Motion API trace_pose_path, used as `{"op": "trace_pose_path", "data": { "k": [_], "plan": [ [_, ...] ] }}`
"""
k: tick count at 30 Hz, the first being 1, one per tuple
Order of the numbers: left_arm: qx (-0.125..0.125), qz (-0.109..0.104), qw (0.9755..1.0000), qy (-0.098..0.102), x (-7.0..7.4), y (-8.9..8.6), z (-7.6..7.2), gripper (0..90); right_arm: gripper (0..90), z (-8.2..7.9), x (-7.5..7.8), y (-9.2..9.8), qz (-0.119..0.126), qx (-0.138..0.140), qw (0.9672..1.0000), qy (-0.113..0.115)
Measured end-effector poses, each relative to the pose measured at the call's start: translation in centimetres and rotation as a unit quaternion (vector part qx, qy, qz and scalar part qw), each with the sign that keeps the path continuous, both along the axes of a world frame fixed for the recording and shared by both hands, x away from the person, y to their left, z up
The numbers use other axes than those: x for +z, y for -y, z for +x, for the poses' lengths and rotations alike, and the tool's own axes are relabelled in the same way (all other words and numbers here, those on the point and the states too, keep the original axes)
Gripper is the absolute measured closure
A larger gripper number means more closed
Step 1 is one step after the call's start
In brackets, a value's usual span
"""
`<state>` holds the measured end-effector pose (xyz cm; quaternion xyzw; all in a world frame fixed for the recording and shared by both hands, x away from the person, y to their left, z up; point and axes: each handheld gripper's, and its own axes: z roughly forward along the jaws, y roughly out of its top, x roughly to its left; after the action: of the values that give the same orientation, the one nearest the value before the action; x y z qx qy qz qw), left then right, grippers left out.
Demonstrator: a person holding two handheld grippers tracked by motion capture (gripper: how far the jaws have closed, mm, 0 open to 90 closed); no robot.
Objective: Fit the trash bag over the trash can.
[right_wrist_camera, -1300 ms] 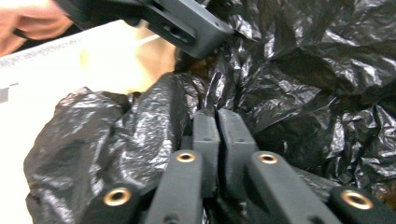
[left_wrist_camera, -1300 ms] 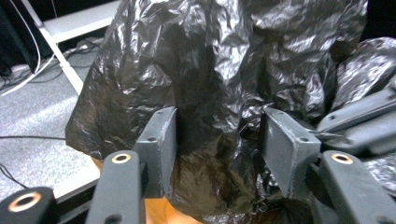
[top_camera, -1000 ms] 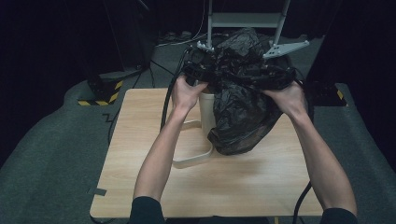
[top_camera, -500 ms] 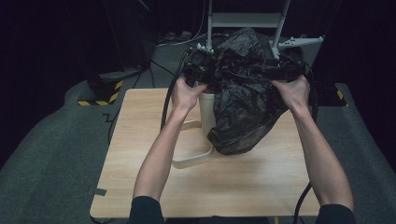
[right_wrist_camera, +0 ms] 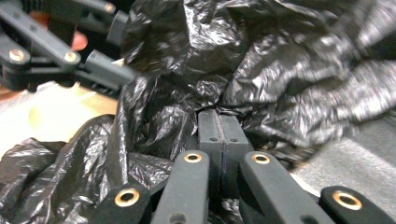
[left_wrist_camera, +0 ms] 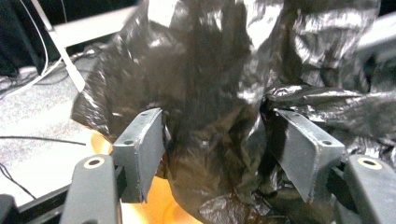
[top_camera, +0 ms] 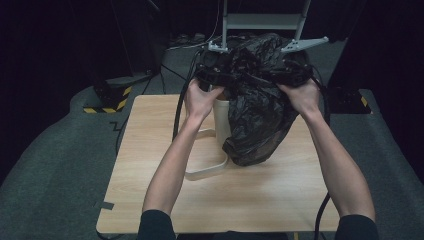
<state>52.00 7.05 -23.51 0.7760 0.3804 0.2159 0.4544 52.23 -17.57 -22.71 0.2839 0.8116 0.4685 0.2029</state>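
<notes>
A crumpled black plastic bag hangs over a white upright bin on the wooden table. Both hands hold grippers at the bag's top. My left gripper is at the bag's left side. Its jaws have just been opening and stand wide, with a bulge of bag film loose between them. My right gripper is at the bag's right side. Its jaws have just closed, pads together with a fold of the bag pinched at their tips. The left gripper also appears in the right gripper view.
A curved white loop lies on the table at the bin's foot. A metal frame stands behind the table. Cables trail from the grippers over the table's edges. Grey floor and a black-and-yellow striped block lie to the left.
The right hand has shifted slightly inward at the bag's top and its grey plate has tilted. The left hand has stayed in place. The bag has moved a little.
</notes>
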Motion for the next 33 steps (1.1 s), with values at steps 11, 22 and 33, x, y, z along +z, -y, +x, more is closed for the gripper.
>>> {"op": "trace_pose_path", "data": {
  "k": [11,22,33],
  "plan": [
    [0.003,-0.015,0.9998,0.010,0.4,-0.8,0.1,36.9,89.5,1.3,-1.3,-3.2,-0.062,0.037,0.9951,-0.068],
    [-0.003,0.039,0.9983,-0.042,-1.6,-0.2,1.7,68.6,55.5,-0.8,0.9,-0.2,-0.004,-0.006,0.9999,-0.010],
    [-0.026,0.000,0.9993,-0.025,-0.9,-0.9,-0.3,44.9,89.2,1.8,0.5,-2.6,-0.038,-0.016,0.9988,-0.027]
  ]
}}
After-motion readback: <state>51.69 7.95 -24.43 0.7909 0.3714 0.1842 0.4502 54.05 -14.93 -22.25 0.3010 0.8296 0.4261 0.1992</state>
